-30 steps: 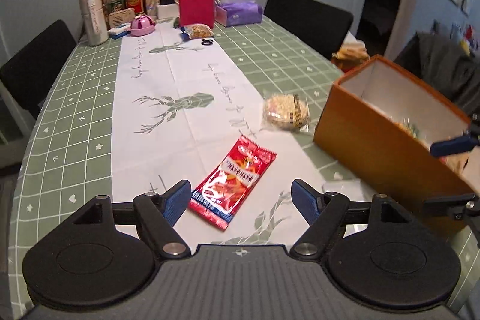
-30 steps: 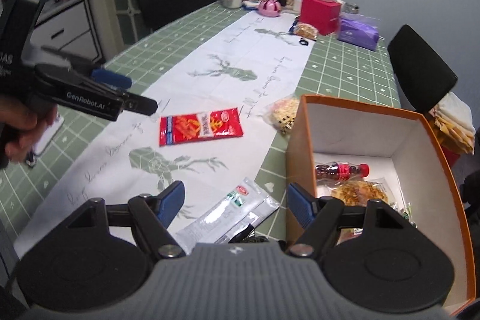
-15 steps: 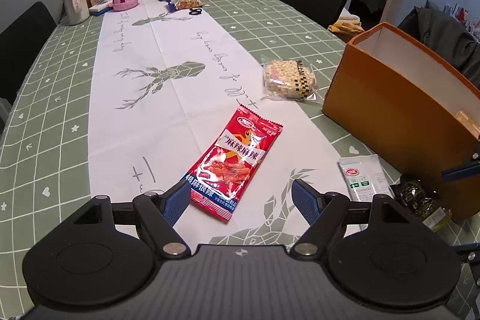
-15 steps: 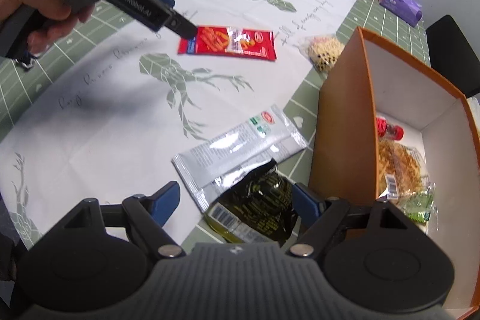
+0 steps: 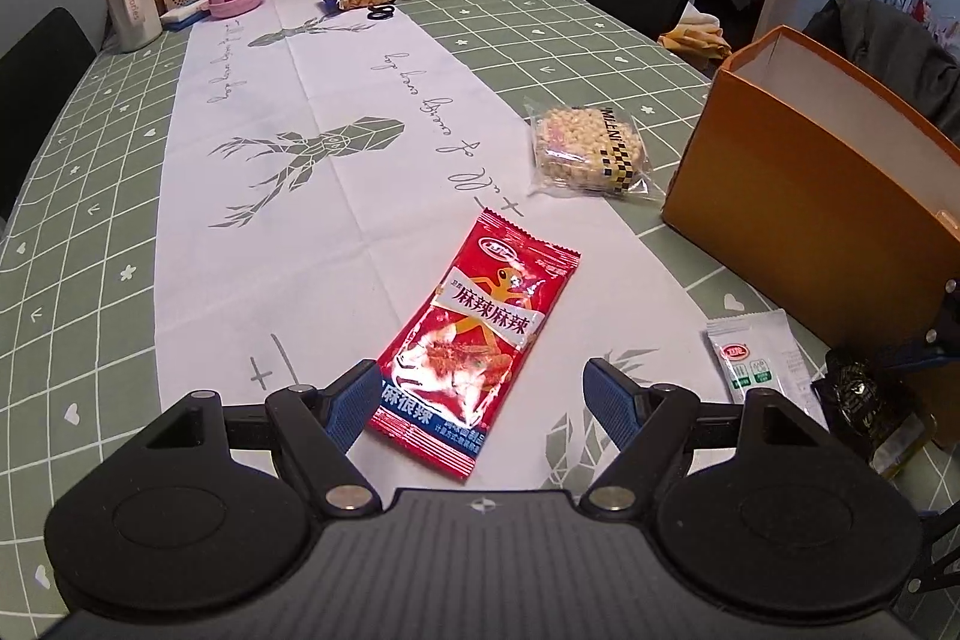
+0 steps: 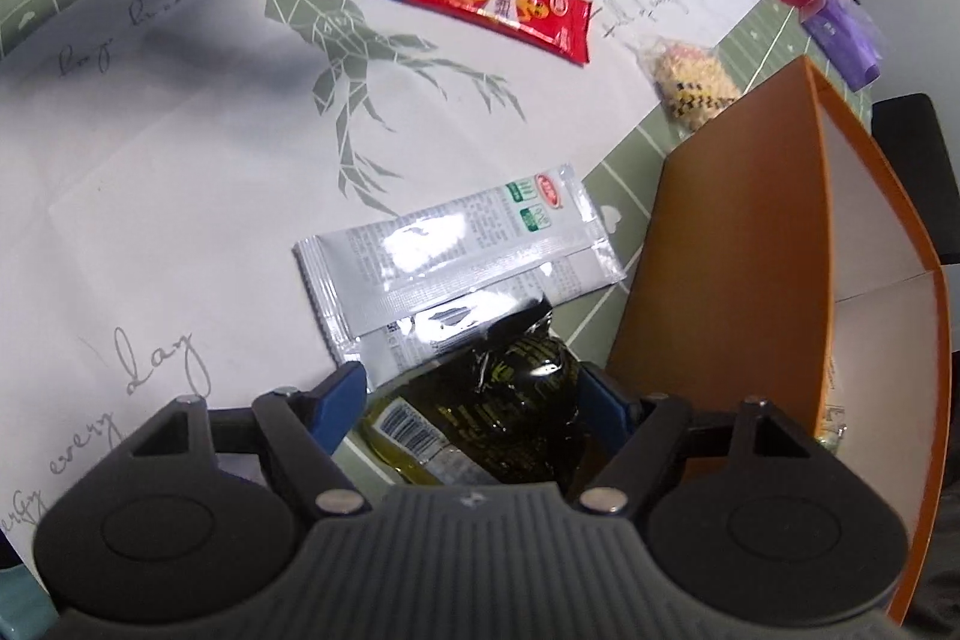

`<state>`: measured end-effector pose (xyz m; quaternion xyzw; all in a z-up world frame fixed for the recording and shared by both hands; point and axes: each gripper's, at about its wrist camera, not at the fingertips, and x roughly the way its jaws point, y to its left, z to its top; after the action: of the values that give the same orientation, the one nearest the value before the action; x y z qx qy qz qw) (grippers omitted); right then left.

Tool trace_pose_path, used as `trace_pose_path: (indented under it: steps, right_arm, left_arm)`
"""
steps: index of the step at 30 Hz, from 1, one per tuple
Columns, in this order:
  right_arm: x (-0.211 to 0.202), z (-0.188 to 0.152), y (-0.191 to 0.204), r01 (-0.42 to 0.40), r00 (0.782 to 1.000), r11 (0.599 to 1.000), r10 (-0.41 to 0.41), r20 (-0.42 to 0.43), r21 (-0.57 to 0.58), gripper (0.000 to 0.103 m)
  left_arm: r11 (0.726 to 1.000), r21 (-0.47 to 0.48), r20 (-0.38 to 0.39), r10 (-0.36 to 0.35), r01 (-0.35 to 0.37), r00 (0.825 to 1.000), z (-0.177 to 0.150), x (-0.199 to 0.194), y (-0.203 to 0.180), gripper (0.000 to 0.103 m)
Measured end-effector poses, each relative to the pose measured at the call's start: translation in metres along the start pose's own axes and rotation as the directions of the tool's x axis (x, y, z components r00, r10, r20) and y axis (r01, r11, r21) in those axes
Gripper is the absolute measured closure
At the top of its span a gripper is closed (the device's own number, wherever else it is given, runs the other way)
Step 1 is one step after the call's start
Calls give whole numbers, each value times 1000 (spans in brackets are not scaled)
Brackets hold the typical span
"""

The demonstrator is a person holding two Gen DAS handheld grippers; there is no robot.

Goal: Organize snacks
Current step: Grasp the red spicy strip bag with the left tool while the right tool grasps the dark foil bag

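1. Left wrist view: the left gripper (image 5: 483,391) is being held with its jaws wide apart over the near end of the red spicy-snack packet (image 5: 480,340), which is lying flat on the white deer-print runner (image 5: 288,160). The left blue pad is just beside the packet's left edge; open runner is showing between the packet and the right pad.
2. The puffed-rice cake pack (image 5: 591,148) is lying further ahead, near the orange box (image 5: 822,196). Wide free runner is being left to the left of the red packet.
3. Against the earlier frame, the red packet is being seen closer and larger between the fingers.
4. Right wrist view: the right gripper (image 6: 474,394) is being held spread, with the dark green foil snack pack (image 6: 498,418) lying between its fingers; contact by the pads cannot be told.
5. The silver sachet (image 6: 456,262) is lying just ahead, its near edge overlapped by the dark pack. The orange box (image 6: 738,250) is standing just right of the right finger, leaving little room there.
6. Compared with half a second ago, the dark pack is being framed deeper between the fingers.
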<state>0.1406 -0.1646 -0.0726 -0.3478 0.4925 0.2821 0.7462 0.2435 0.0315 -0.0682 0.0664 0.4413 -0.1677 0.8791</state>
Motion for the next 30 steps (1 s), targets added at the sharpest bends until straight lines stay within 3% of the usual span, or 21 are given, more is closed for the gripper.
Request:
trace_pose_path:
  steps: [4,9,14,16,20,22,23,26,30]
  right_arm:
    - [0,3,-2,-26,1000,1000,26,-14,15,28]
    - [-5,2,-2,-91,996,995,91,15,36,27]
    - [-19,1,12,-238,967,971,236,95,6,28]
    - [-24,2,22,-257,959,966,259,112,-32,29]
    - [-32,4,27,-239,962,971,239,133,-22,32]
    - [-33,5,21,-220,965,975,212,152,35,20]
    - [-32,5,19,-220,966,973,208,154,65,19]
    - [-22,6,8,-246,966,954,227,122,174,19]
    - [-9,3,8,-245,969,946,233,76,215,20]
  left_arm:
    - [1000,9,-1,6,-6,1000,0,9,4,13]
    - [998,67,77,7,-13,997,3,9,2,13]
    - [998,70,54,5,-9,999,7,20,2,13]
    - [997,82,34,0,-3,999,7,26,0,13]
    - [990,137,20,26,-29,999,5,31,-8,13]
    - [989,145,17,15,-17,1000,6,32,-11,13]
    - [989,149,12,9,-10,1000,6,33,-12,13]
    - [985,173,-2,22,-22,1000,5,38,-15,13]
    - [982,184,-12,35,-32,999,5,43,-15,13]
